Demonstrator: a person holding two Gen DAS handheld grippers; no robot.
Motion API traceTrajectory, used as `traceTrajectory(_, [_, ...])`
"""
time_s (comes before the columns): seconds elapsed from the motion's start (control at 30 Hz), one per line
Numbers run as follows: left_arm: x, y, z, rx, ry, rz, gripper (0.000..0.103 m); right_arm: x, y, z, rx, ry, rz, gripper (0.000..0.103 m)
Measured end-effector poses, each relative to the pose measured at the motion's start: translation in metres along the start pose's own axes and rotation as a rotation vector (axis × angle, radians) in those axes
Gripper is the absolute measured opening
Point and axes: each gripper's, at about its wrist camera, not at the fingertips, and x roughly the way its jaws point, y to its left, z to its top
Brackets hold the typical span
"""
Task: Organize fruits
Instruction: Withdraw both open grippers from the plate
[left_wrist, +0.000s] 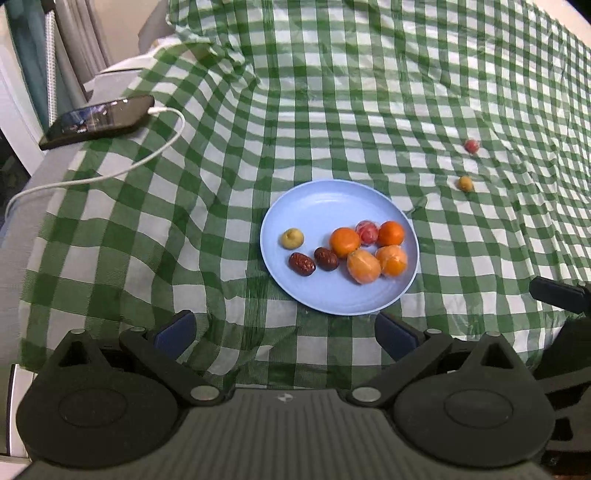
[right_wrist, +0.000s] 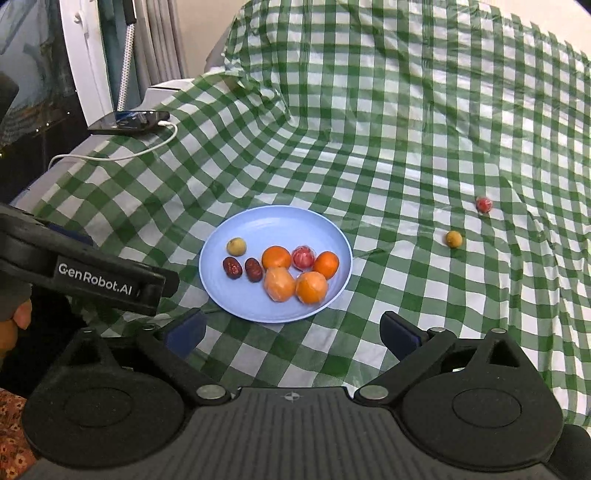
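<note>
Left wrist view looks down on a blue plate (left_wrist: 325, 295) lying on a green-and-white checked cloth (left_wrist: 332, 110); the left tool (left_wrist: 284, 330) hangs just short of the plate's near rim with its fingers spread wide and nothing between them; on the plate sit two plain oranges (left_wrist: 345, 242), two oranges in clear wrap (left_wrist: 364, 266), a wrapped red fruit (left_wrist: 367, 232), two dark red dates (left_wrist: 301, 264) and a small yellow-brown fruit (left_wrist: 291, 238), all gathered in the middle and right of the dish; well apart from the plate, far to the right on the cloth, lie a small red fruit (left_wrist: 471, 146) and, nearer, a small yellow fruit (left_wrist: 465, 183); a black phone (left_wrist: 98, 120) with a white cable (left_wrist: 110, 170) plugged in rests at the far left edge. Right wrist view shows the right tool (right_wrist: 291, 330) likewise spread wide and empty, near the plate's front edge; the left tool's body crosses its left side, beside a person's fingertip (right_wrist: 22, 314).
</note>
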Motion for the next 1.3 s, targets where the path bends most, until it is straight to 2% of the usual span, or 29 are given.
traceTrajectory(0.47, [-0.018, -0.003, -0.005, -0.005, -0.037, 0.006, 0.103, -0.016, 0.007, -0.003, 0.001, -0.044, -0.017, 0.1])
traceTrajectory(1.3, [-0.017, 0.002, -0.005, -0.01, -0.031, 0.004, 0.103, -0.012, 0.009, -0.005, 0.0, -0.026, -0.021, 0.1])
